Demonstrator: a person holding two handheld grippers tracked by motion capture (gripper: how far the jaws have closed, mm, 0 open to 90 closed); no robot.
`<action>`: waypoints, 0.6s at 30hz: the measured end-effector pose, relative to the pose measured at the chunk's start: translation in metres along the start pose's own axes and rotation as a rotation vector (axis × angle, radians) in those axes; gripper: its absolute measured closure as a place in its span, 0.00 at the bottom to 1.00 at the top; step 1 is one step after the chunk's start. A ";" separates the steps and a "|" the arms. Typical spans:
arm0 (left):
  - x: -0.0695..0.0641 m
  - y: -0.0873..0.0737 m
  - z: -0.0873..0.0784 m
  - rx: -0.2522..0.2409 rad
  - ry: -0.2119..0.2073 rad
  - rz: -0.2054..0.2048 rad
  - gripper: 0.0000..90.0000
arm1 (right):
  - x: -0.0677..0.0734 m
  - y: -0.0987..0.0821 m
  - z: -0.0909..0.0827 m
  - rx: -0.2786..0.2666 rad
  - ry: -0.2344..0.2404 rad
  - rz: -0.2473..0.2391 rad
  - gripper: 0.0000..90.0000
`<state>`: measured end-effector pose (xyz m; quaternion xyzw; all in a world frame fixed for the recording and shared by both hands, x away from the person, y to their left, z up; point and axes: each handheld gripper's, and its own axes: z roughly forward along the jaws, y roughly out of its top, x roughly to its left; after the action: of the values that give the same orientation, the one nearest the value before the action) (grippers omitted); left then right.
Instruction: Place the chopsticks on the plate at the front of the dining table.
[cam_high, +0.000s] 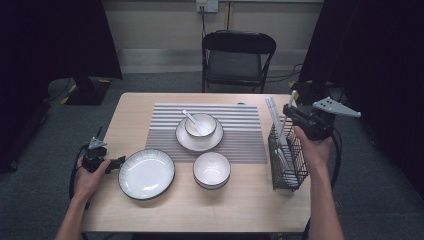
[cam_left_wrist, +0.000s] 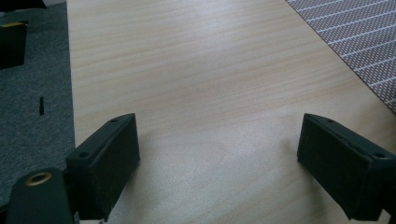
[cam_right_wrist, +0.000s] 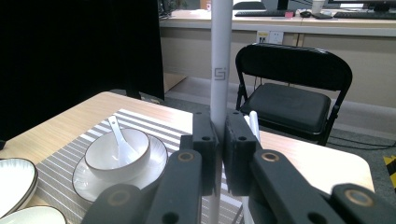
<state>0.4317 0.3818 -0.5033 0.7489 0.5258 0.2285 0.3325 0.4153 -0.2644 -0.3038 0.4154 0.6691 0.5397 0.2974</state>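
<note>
Right gripper (cam_right_wrist: 219, 154) pinches 1 upright chopstick (cam_right_wrist: 220, 56) above the rack (cam_high: 286, 160); left gripper (cam_left_wrist: 219, 154) spread, idle.

Left gripper (cam_left_wrist: 219, 154) low over bare table (cam_left_wrist: 201, 70), jaws spread wide!
Nothing sits between them; striped mat (cam_left_wrist: 359, 42) peeks in top right, grey carpet (cam_left_wrist: 32, 121) runs down the left edge.

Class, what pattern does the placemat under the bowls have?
Grey and white stripes on the placemat, clearest in the high view.
</note>
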 end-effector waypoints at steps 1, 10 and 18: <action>0.000 0.000 0.000 0.000 0.000 0.001 0.14 | 0.000 0.001 0.000 0.000 -0.004 -0.001 0.95; 0.000 0.000 0.000 0.001 0.000 0.001 0.14 | 0.002 0.009 -0.004 -0.026 -0.014 -0.009 0.95; 0.000 0.000 0.000 0.000 0.000 -0.002 0.14 | 0.003 0.017 -0.008 -0.039 -0.034 -0.023 0.95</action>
<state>0.4318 0.3817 -0.5033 0.7485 0.5265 0.2280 0.3326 0.4113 -0.2642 -0.2851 0.4110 0.6579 0.5422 0.3230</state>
